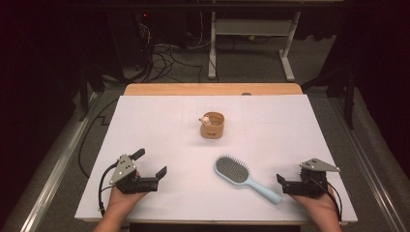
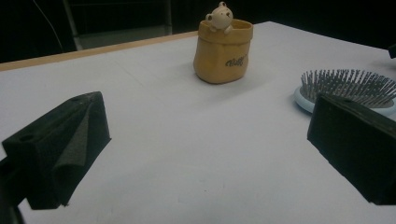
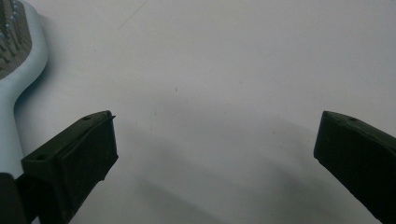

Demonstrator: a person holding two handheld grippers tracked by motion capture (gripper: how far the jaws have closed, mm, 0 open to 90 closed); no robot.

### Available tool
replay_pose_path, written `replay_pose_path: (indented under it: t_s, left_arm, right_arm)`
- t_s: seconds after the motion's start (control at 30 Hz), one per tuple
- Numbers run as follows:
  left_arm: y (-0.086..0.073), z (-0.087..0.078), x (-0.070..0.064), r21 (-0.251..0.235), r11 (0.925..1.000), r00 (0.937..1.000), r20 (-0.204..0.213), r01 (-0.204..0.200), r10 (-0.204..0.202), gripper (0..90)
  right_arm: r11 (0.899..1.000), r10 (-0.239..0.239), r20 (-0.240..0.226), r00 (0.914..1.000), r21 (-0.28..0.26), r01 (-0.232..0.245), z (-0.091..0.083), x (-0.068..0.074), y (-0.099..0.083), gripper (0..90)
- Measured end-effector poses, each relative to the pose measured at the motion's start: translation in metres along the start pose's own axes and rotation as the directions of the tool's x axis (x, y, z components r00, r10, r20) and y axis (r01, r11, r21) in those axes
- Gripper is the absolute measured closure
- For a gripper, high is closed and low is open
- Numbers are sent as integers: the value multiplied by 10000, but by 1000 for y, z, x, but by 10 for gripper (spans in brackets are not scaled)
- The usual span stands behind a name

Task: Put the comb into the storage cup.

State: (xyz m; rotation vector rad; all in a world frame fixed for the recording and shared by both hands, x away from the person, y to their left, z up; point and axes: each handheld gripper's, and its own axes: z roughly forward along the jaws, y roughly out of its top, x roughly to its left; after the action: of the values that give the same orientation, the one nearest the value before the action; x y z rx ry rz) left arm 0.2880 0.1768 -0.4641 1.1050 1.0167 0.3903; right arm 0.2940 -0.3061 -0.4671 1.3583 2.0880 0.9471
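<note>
White table (image 1: 159, 125) is carrying a tan pouch-shaped cup (image 1: 213, 126) near its middle, with a pale blue hairbrush (image 1: 245, 178) lying nearer the person. Both the left gripper (image 1: 150, 163) and the right gripper (image 1: 282, 182) are resting at the near edge, jaws spread wide, gripping nothing.

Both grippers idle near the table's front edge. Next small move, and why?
Probably swing the right gripper toward the hairbrush handle: its jaws stand open and empty, the handle end lies just beside them, and the yellow bear pot stands upright farther back, free to receive it.
</note>
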Motion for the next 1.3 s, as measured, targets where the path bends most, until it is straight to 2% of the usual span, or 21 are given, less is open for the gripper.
replay_pose_path:
  t_s: [0.53, 0.8, 1.3]
  left_arm:
    - [0, 0, 0, -11, 10000, 10000, -1, -11, 11, 2]
    - [1, 0, 0, -71, 10000, 10000, 45, 17, -17, 2]
    - [0, -1, 1, -16, 10000, 10000, -37, -48, 48, 2]
  right_arm:
    - [9988, 6, -260, 9997, 500, 7, -1, -5, -3, 1]
    - [9998, 182, -806, 9966, -89, -189, -8, -7, 2, 1]
    - [9969, -116, -1362, 9906, -785, 9, -12, 5, 11, 1]
